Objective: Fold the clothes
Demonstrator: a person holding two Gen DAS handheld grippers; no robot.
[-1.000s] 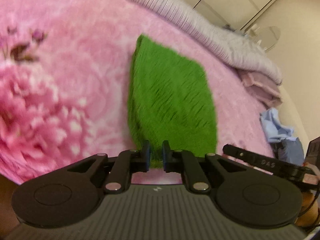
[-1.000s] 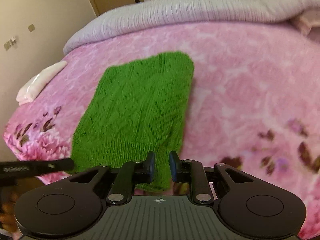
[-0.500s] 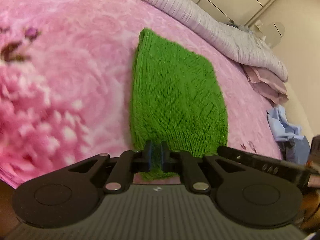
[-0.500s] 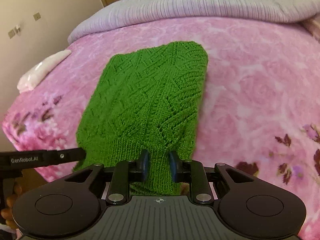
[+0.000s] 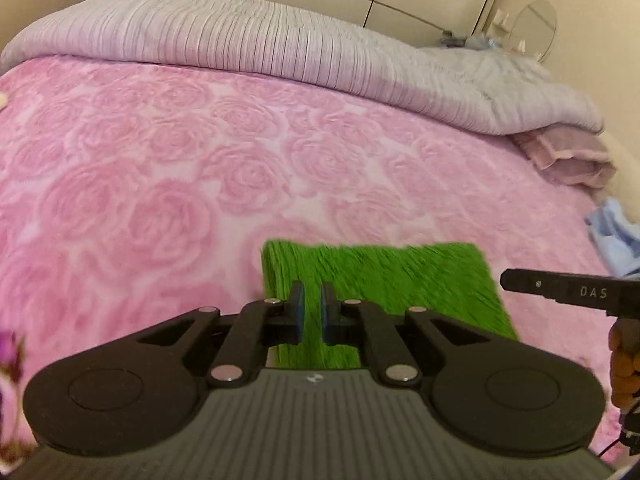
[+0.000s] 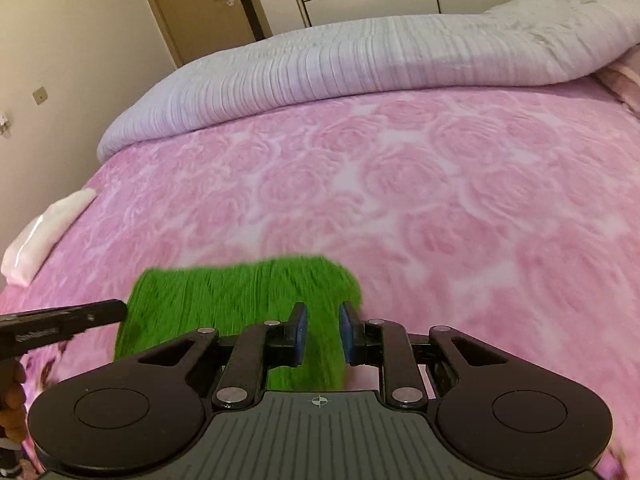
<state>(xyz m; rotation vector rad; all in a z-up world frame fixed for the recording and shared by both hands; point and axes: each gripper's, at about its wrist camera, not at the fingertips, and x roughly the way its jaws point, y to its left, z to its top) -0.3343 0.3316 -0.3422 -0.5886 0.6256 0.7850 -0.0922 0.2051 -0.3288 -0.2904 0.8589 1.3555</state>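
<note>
A green knitted garment [image 5: 384,276] lies on the pink rose-patterned blanket [image 5: 168,184], blurred by motion, with only a short strip showing ahead of my fingers. My left gripper [image 5: 312,314] is shut on the garment's left corner, green cloth showing between the pads. My right gripper [image 6: 323,332] is shut on the same garment [image 6: 240,292] near its right corner, with a thicker bunch of knit between its blue pads. Each gripper's finger shows at the edge of the other's view, the right one [image 5: 560,290] and the left one [image 6: 60,320].
A lilac ribbed duvet [image 5: 280,40] is heaped along the far side of the bed. Folded pink cloth [image 5: 568,160] and a blue garment [image 5: 616,236] lie at the right edge. A white item [image 6: 44,232] rests at the bed's left edge. Wardrobe doors and a room door [image 6: 200,4] stand behind.
Both grippers have swept forward over the bed with the garment's near edge, so much less green shows ahead of them. The left jaws closed on the cloth.
</note>
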